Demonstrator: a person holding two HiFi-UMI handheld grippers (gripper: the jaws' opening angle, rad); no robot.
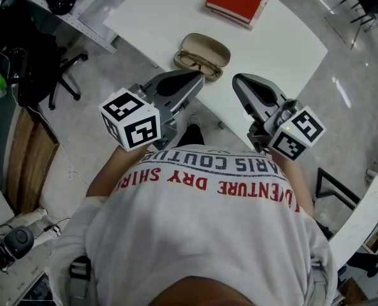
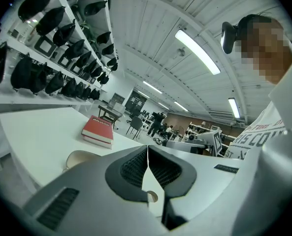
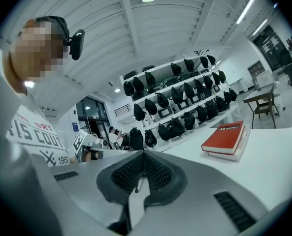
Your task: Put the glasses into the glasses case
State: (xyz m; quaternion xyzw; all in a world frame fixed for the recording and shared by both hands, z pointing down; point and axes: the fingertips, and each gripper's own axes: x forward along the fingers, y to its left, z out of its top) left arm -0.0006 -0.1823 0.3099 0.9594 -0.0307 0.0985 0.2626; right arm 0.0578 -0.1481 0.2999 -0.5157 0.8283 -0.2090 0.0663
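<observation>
A beige glasses case (image 1: 204,48) lies open near the front edge of the white table (image 1: 176,11). Thin-framed glasses (image 1: 195,62) rest in its near half. My left gripper (image 1: 198,76) is held just in front of the case, tips close to the glasses, jaws shut and empty. My right gripper (image 1: 238,80) hovers to the right of the case, also shut with nothing in it. The left gripper view has the case (image 2: 79,157) low on the left beyond the closed left gripper (image 2: 147,149). In the right gripper view, the right gripper (image 3: 143,154) has its pads together.
A red book (image 1: 239,0) lies at the far side of the table, also seen as the book (image 2: 99,131) and the book (image 3: 224,140). Office chairs (image 1: 42,62) stand on the floor left of the table. Shelves of dark bags (image 3: 185,107) line the wall.
</observation>
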